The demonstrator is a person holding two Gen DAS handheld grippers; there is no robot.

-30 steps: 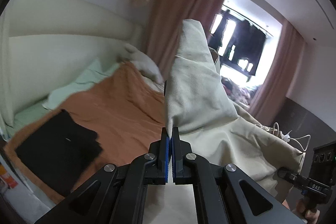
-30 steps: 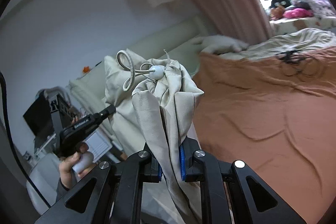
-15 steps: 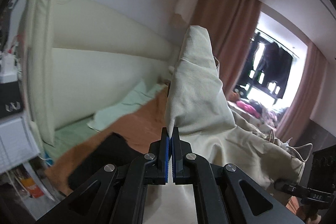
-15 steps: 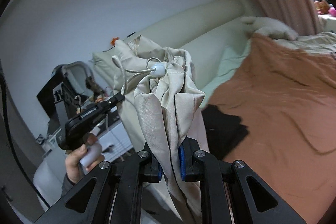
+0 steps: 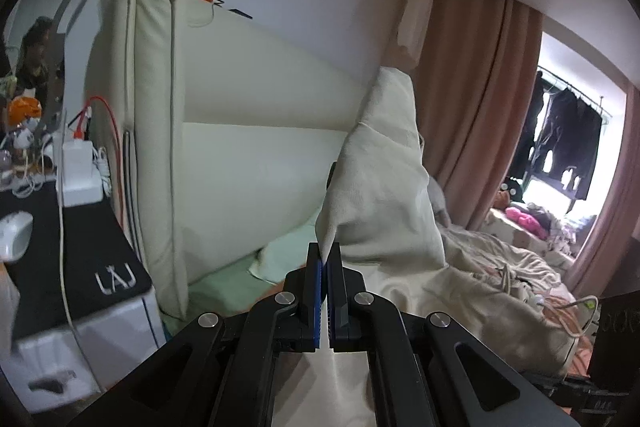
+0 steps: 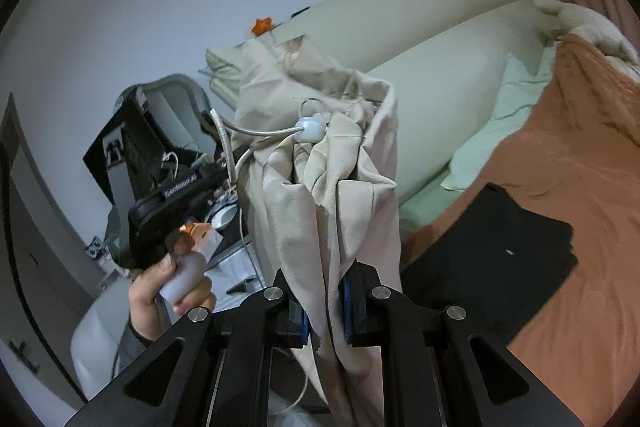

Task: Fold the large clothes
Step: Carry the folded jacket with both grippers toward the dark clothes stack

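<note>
A large beige garment (image 5: 384,195) with a drawstring hangs in the air between both grippers. My left gripper (image 5: 325,259) is shut on a thin edge of it; the cloth stands up above the fingers and drapes off to the right. My right gripper (image 6: 324,291) is shut on a thick bunch of the same garment (image 6: 332,187), with a white cord stopper (image 6: 310,130) above the fingers. The left gripper and the hand holding it show in the right wrist view (image 6: 168,203), left of the cloth.
A bed with an orange sheet (image 6: 580,155) lies to the right, a folded black garment (image 6: 492,251) on it. A cream padded headboard (image 5: 240,163) stands behind. A cluttered bedside table (image 5: 60,227) is on the left. Curtains (image 5: 472,107) and a window are at the far right.
Both grippers have swung left with the garment. The views have turned from the bed toward the headboard and bedside table. Both grips are unchanged.
</note>
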